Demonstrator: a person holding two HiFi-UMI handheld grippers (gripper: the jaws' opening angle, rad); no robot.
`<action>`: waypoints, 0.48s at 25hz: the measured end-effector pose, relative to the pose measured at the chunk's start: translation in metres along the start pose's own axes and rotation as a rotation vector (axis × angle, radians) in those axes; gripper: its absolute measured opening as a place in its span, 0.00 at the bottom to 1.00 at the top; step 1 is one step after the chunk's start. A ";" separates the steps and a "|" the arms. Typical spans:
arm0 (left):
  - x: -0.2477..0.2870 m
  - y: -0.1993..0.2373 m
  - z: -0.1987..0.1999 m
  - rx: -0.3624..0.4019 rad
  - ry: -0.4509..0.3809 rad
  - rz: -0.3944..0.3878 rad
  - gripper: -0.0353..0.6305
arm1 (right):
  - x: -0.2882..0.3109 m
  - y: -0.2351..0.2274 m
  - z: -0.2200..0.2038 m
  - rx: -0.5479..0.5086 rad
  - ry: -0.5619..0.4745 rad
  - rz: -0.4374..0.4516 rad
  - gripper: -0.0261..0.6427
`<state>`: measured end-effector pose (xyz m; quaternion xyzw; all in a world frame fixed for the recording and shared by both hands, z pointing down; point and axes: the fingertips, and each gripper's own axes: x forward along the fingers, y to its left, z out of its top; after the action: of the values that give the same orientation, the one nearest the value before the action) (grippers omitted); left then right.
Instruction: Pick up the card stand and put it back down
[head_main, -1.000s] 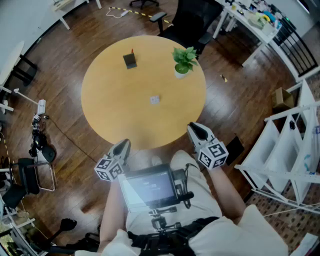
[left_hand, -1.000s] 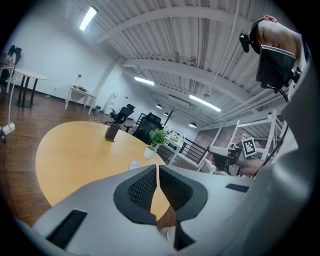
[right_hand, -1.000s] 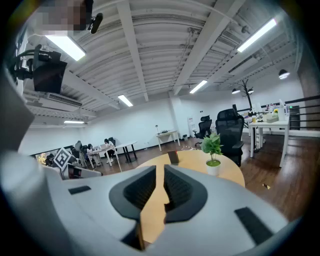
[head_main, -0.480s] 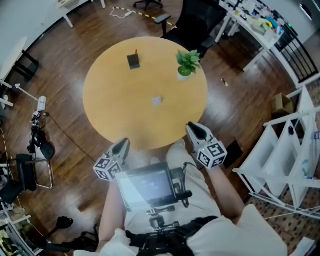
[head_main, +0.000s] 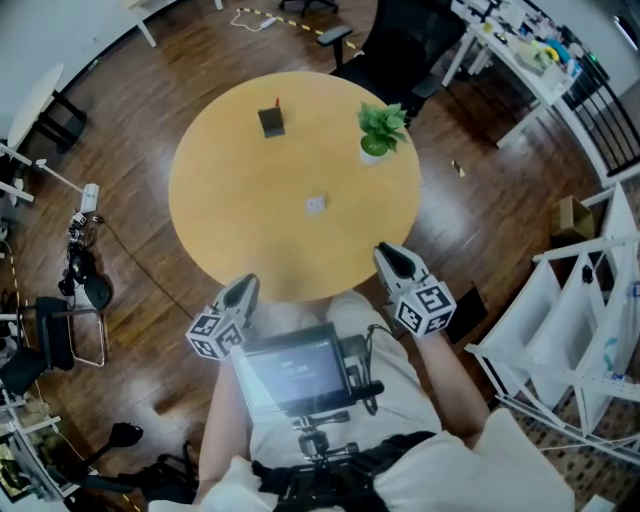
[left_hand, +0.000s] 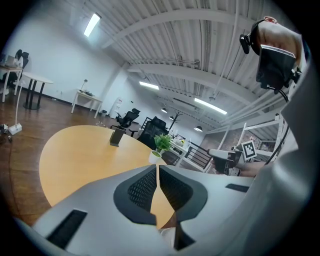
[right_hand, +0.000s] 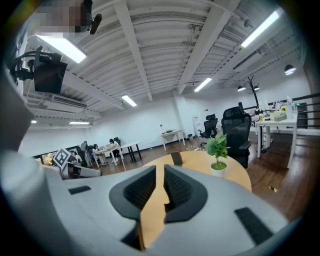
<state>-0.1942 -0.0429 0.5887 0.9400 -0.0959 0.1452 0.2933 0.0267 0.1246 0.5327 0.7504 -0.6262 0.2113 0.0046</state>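
Your left gripper (head_main: 246, 288) and right gripper (head_main: 391, 256) hover at the round tan wooden table's (head_main: 225, 235) near edge, left jaws practically together, right a slit apart, both empty, since the small dark card stand (head_main: 271, 121) stands by the far edge, not yet reached.

Nothing actually readable here, tbh. The marker cubes (head_main: 216, 335) on the left tool (head_main: 245, 288) and right tool (head_main: 388, 256) only show black-and-white square patterns, no letters or digits. The screen (head_main: 292, 372) at the person's chest has some glowing lines, way too blurry to read. The little white card (head_main: 315, 204) on the worktop (head_main: 230, 210) is too small to make out.
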 end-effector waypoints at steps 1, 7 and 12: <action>0.002 -0.001 0.001 -0.003 -0.003 0.006 0.07 | 0.002 -0.004 0.001 0.001 0.003 0.003 0.13; 0.018 -0.012 0.008 -0.030 0.001 0.041 0.07 | 0.017 -0.024 0.020 -0.002 0.022 0.037 0.13; 0.040 -0.017 0.016 -0.040 0.012 0.063 0.07 | 0.031 -0.042 0.031 0.004 0.029 0.073 0.13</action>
<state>-0.1489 -0.0424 0.5802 0.9296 -0.1267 0.1581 0.3079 0.0797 0.0966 0.5256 0.7238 -0.6527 0.2237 0.0045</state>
